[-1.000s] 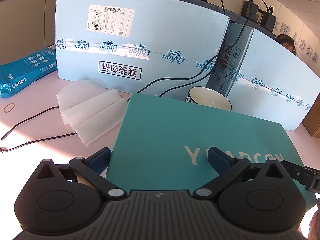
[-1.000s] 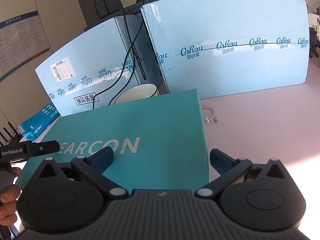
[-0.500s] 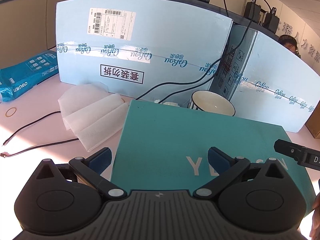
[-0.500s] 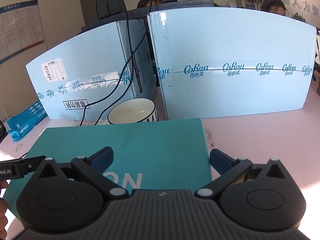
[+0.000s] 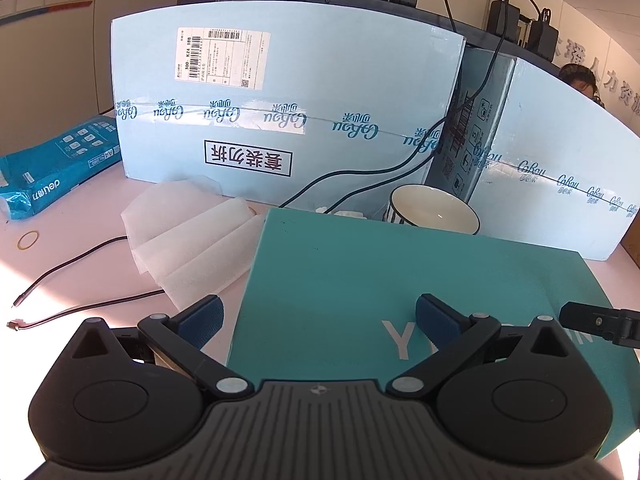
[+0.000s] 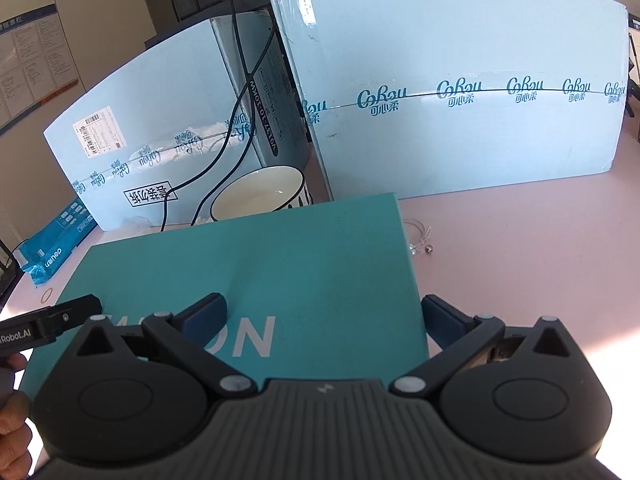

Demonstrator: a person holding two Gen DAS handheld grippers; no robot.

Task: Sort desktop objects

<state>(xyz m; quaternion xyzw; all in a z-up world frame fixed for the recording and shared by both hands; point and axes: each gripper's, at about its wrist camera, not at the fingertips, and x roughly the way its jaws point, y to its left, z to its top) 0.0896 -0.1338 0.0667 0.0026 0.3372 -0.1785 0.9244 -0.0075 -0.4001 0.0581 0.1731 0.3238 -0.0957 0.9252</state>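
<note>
Both of my claws have drawn back toward me over the last second: the teal box (image 5: 400,280) now shows more of its far edge in each view, and the white bowl (image 6: 258,194), half hidden before, sits fully in sight beyond it. My left claw (image 5: 320,320) is spread wide, released, with nothing between its blue pads; the box's left edge runs up between them, so one pad hangs over the pink bench (image 5: 80,280) at 9 o'clock and the other over the lid near the white lettering. My right claw (image 6: 324,314) is likewise wide and empty, straddling the box's right edge, its right pad over bare bench at 3 o'clock. From the left wrist, the bowl stands at 1 o'clock just behind the box, against the pale blue cartons (image 5: 280,100). White foam sheets (image 5: 188,240) lie at 11 o'clock, touching the box's left side, with a thin black cable (image 5: 80,248) and a rubber band (image 5: 28,239) farther toward 10 o'clock, near a blue paper pack (image 5: 52,168). From the right wrist, a small clear looped item (image 6: 419,236) lies at 1 o'clock just beside the box's right edge.
</note>
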